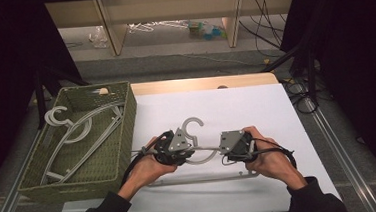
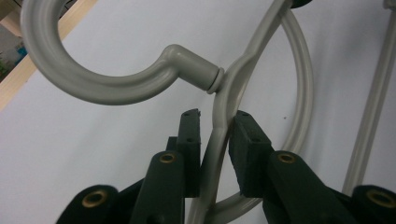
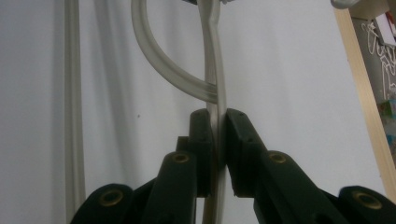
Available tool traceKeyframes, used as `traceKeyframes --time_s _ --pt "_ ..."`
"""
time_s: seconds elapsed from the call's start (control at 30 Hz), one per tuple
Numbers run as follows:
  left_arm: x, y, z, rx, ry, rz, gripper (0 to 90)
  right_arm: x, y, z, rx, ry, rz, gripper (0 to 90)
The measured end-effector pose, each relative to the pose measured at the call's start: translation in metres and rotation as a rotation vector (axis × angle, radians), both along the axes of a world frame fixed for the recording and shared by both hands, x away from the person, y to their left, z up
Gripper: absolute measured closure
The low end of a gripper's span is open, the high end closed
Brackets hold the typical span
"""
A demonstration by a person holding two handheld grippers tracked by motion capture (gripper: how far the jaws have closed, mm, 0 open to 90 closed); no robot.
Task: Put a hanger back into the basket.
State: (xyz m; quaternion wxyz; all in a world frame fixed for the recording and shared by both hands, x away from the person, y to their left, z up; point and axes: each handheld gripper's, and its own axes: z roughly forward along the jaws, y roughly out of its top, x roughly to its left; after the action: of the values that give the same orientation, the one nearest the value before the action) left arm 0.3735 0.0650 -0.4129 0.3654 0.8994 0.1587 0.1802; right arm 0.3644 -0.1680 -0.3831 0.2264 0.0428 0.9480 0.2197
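Note:
A grey plastic hanger (image 1: 192,122) lies on the white table sheet (image 1: 256,106), hook pointing away from me. My left gripper (image 1: 175,148) is shut on the hanger's arm just below the hook's neck. In the left gripper view its pads (image 2: 247,144) press the arm of the hanger (image 2: 93,86) from both sides. My right gripper (image 1: 235,145) is shut on the arm on the other side. In the right gripper view the black pads (image 3: 201,140) clamp the thin arm of the hanger (image 3: 212,46), and the left gripper (image 2: 217,128) and right gripper (image 3: 218,121) both point along the table.
A green woven basket (image 1: 128,115) stands at the left of the table and holds a couple more grey hangers (image 1: 77,128). The table's wooden edge (image 1: 199,83) runs along the far side. Cables and shelf legs stand on the floor beyond.

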Motion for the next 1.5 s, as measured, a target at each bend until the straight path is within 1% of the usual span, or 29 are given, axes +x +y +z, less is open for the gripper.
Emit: traceKeyframes --time_s 0.07,0.17,0.23,0.33,0.37,0.4,0.43,0.5,0.53,0.57,0.6,0.67,0.73,0.77,0.8,0.83,0.87,0.97,1.03,1.07,1.1,1.13,1.2,1.23,1.27,1.37,1.4,1.43,1.5 --pt "-0.003 0.000 0.003 0.021 0.002 -0.016 76.2 -0.001 0.000 0.000 0.001 -0.007 0.000 81.2" --pt "-0.009 0.000 0.005 0.017 0.015 -0.039 79.1 0.001 -0.001 0.001 0.014 -0.020 -0.003 78.3" --pt "-0.012 0.000 0.007 0.023 0.008 -0.046 80.5 0.002 -0.002 0.001 0.020 -0.026 -0.012 76.3" --pt "-0.013 0.002 0.008 0.000 0.028 -0.040 81.3 0.003 -0.002 0.000 0.033 -0.015 -0.020 74.5" --pt "-0.012 0.003 0.009 -0.003 0.027 -0.035 81.3 0.003 -0.002 0.000 0.047 -0.018 -0.036 71.0" --pt "-0.012 0.005 0.010 -0.004 0.025 -0.025 81.3 0.004 -0.002 0.000 0.065 -0.018 -0.055 65.9" --pt "-0.011 0.007 0.011 -0.021 0.039 -0.016 81.3 0.006 -0.003 0.000 0.095 -0.023 -0.089 62.5" --pt "-0.010 0.011 0.013 -0.029 0.044 -0.003 81.3 0.008 -0.006 0.002 0.148 -0.002 -0.133 52.9" --pt "-0.010 0.013 0.014 -0.038 0.050 0.004 81.4 0.008 -0.008 0.004 0.219 0.014 -0.185 45.2" --pt "-0.009 0.014 0.015 -0.043 0.049 0.008 81.4 0.008 -0.008 0.004 0.219 0.014 -0.185 45.2" --pt "-0.008 0.018 0.018 -0.048 0.052 0.021 81.3 0.008 -0.012 0.006 0.284 0.018 -0.218 41.1" --pt "-0.006 0.022 0.021 -0.056 0.055 0.031 81.3 0.008 -0.015 0.009 0.349 0.009 -0.256 37.7" --pt "-0.005 0.025 0.023 -0.069 0.062 0.042 81.3 0.007 -0.018 0.013 0.418 0.018 -0.274 36.3" --pt "-0.005 0.025 0.023 -0.069 0.062 0.042 81.3 0.007 -0.018 0.013 0.418 0.018 -0.274 36.3" --pt "-0.005 0.027 0.024 -0.078 0.065 0.053 81.3 0.006 -0.021 0.016 0.467 0.032 -0.285 34.9" --pt "-0.005 0.027 0.024 -0.078 0.065 0.053 81.3 0.006 -0.021 0.016 0.467 0.032 -0.285 34.9" --pt "-0.004 0.030 0.026 -0.084 0.070 0.062 81.3 0.004 -0.023 0.018 0.496 0.022 -0.302 33.6" --pt "-0.003 0.034 0.029 -0.097 0.071 0.086 81.3 0.001 -0.025 0.019 0.528 0.015 -0.315 33.1" --pt "-0.002 0.036 0.029 -0.101 0.073 0.089 81.2 -0.001 -0.025 0.020 0.538 0.015 -0.322 32.8" --pt "-0.002 0.037 0.030 -0.108 0.081 0.099 81.3 -0.002 -0.026 0.020 0.553 0.013 -0.318 32.8" --pt "-0.001 0.039 0.031 -0.114 0.090 0.111 81.2 -0.004 -0.027 0.020 0.561 0.033 -0.322 32.9" --pt "-0.001 0.040 0.031 -0.121 0.091 0.117 81.3 -0.005 -0.028 0.019 0.578 0.014 -0.328 32.9" --pt "0.000 0.044 0.035 -0.132 0.096 0.128 81.2 -0.008 -0.030 0.020 0.591 0.024 -0.338 32.9" --pt "-0.001 0.045 0.036 -0.136 0.098 0.135 81.2 -0.011 -0.031 0.020 0.613 0.011 -0.338 32.9" --pt "-0.001 0.047 0.038 -0.151 0.100 0.146 81.2 -0.014 -0.032 0.020 0.616 0.017 -0.339 32.9" --pt "-0.001 0.052 0.040 -0.186 0.132 0.167 81.2 -0.018 -0.032 0.017 0.630 0.007 -0.322 32.8" --pt "-0.001 0.055 0.041 -0.192 0.136 0.167 81.2 -0.022 -0.031 0.014 0.652 0.006 -0.331 32.6" --pt "-0.001 0.055 0.041 -0.192 0.136 0.167 81.1 -0.022 -0.031 0.014 0.652 0.006 -0.331 32.6" --pt "-0.002 0.058 0.041 -0.205 0.151 0.184 81.2 -0.026 -0.031 0.010 0.669 0.031 -0.335 32.0"
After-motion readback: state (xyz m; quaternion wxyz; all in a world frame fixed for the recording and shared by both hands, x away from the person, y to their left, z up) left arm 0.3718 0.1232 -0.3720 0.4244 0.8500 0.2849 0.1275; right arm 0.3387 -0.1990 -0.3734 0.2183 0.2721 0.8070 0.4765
